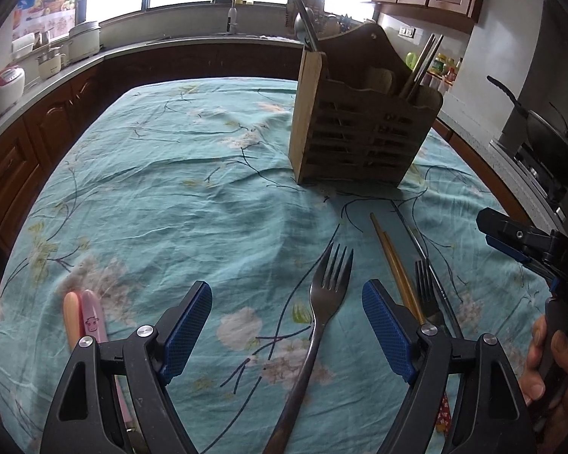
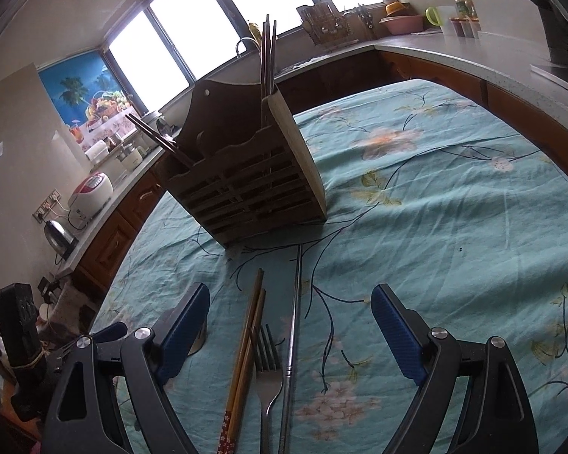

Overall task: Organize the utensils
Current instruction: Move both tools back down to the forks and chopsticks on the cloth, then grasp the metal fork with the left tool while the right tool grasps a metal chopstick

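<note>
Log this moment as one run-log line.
left gripper: open over large fork | right gripper: open over wooden chopsticks, small fork | wooden utensil holder: upright

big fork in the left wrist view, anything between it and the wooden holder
Nothing visible does. The big fork lies between the open left hand-held gripper fingers, and only bare tablecloth runs from its tines to the wooden holder. The chopsticks lie off to its right.

Black claw (image 1: 287, 316), blue ribbed pads (image 1: 188, 325), silver screws
</note>
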`<act>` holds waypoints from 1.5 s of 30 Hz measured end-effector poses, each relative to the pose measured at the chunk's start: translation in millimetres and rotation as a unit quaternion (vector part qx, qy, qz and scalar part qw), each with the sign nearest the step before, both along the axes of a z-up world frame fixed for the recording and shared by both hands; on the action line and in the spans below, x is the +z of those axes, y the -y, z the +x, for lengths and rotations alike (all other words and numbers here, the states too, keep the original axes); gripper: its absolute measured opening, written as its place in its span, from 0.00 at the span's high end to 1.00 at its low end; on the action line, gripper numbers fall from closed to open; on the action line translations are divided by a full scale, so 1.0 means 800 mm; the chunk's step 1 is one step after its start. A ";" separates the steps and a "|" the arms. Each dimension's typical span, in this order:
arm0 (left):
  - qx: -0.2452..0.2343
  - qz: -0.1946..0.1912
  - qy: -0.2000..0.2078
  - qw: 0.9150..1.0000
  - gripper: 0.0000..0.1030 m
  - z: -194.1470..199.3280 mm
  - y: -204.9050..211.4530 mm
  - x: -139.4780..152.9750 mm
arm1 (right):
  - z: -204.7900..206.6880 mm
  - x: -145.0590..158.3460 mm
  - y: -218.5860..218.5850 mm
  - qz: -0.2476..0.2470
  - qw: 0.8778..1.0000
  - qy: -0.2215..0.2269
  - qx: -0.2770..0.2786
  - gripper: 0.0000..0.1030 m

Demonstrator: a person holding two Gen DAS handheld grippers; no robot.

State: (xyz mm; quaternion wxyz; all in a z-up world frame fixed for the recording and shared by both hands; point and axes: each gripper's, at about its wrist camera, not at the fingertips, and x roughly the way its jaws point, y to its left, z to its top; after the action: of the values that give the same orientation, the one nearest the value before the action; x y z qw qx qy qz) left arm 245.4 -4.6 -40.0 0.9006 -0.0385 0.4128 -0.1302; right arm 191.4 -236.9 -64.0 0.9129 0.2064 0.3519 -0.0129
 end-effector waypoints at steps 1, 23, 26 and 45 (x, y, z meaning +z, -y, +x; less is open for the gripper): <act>-0.002 0.001 -0.002 1.000 0.21 0.002 0.002 -0.002 | 0.003 -0.001 -0.001 -0.003 1.000 -0.003 0.002 0.14; -0.054 0.007 -0.044 0.998 0.36 0.067 0.042 -0.043 | 0.088 -0.046 -0.030 -0.089 0.989 -0.098 0.060 0.67; -0.057 0.023 -0.037 0.997 0.46 0.074 0.050 -0.044 | 0.105 -0.054 -0.033 -0.105 0.986 -0.114 0.066 0.75; -0.051 0.012 -0.015 0.999 0.75 0.064 0.034 -0.020 | 0.084 -0.036 -0.017 -0.095 0.990 -0.079 0.064 0.96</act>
State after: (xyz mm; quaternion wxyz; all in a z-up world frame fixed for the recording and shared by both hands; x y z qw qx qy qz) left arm 296.6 -31.7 -56.2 0.8868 -0.0089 0.4296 -0.1703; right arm 258.3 -223.2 -92.5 0.8964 0.0946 0.4329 -0.0042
